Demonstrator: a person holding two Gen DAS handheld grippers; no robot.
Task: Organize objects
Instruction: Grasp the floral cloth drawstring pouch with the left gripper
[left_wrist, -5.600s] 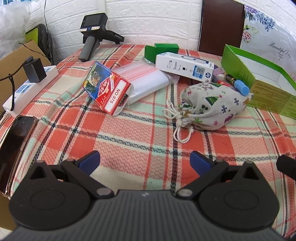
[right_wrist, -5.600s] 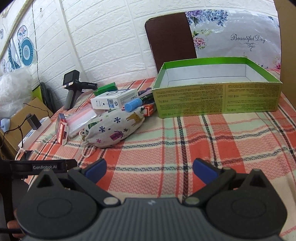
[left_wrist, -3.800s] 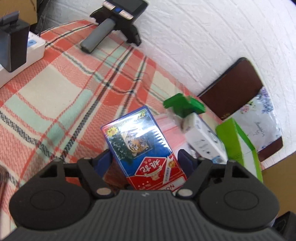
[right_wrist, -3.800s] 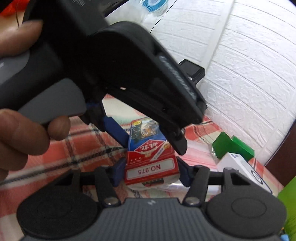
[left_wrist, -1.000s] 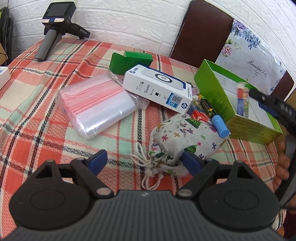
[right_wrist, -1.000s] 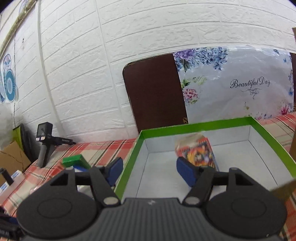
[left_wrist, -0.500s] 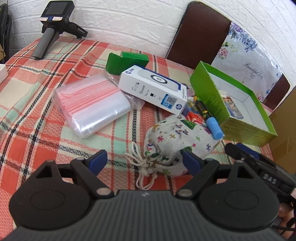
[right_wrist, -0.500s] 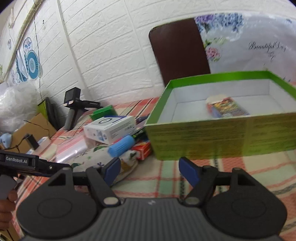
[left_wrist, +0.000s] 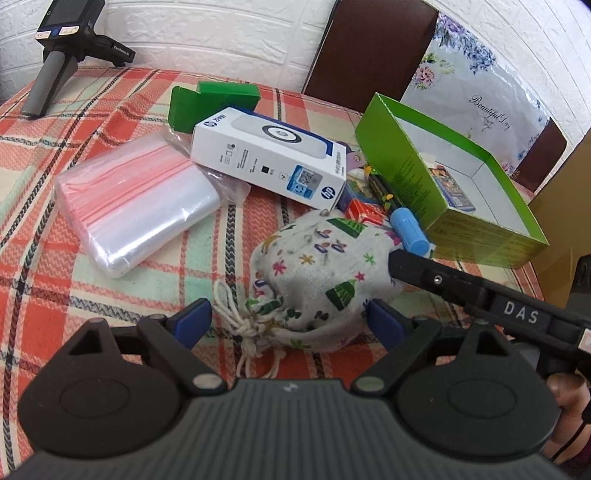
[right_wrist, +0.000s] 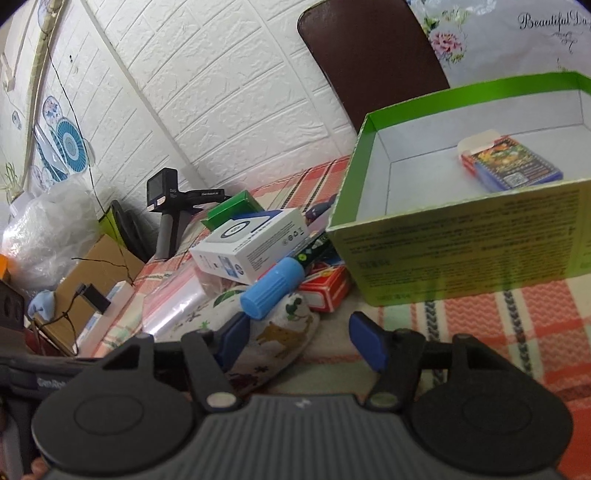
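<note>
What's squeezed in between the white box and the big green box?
In the left wrist view, a marker with a blue cap and a small red box lie between the white box and the green box.

We see table (left_wrist: 44, 236) under red, mint and cream plaid cloth. Directly on cloth: clear zip-bag pack (left_wrist: 136, 199) toward left edge; printed drawstring pouch (left_wrist: 317, 266) near front middle; open green box (left_wrist: 417, 173) toward right edge, card pack (right_wrist: 511, 162) lying inside it; small green carton (left_wrist: 214, 103) near back edge; black handheld device (left_wrist: 55, 62) standing at back-left corner. White HP box (left_wrist: 269, 155) leans, one end on zip-bag pack. Blue-capped marker (left_wrist: 408, 230) and small red box (left_wrist: 364, 210) wedged between pouch and green box.
</note>
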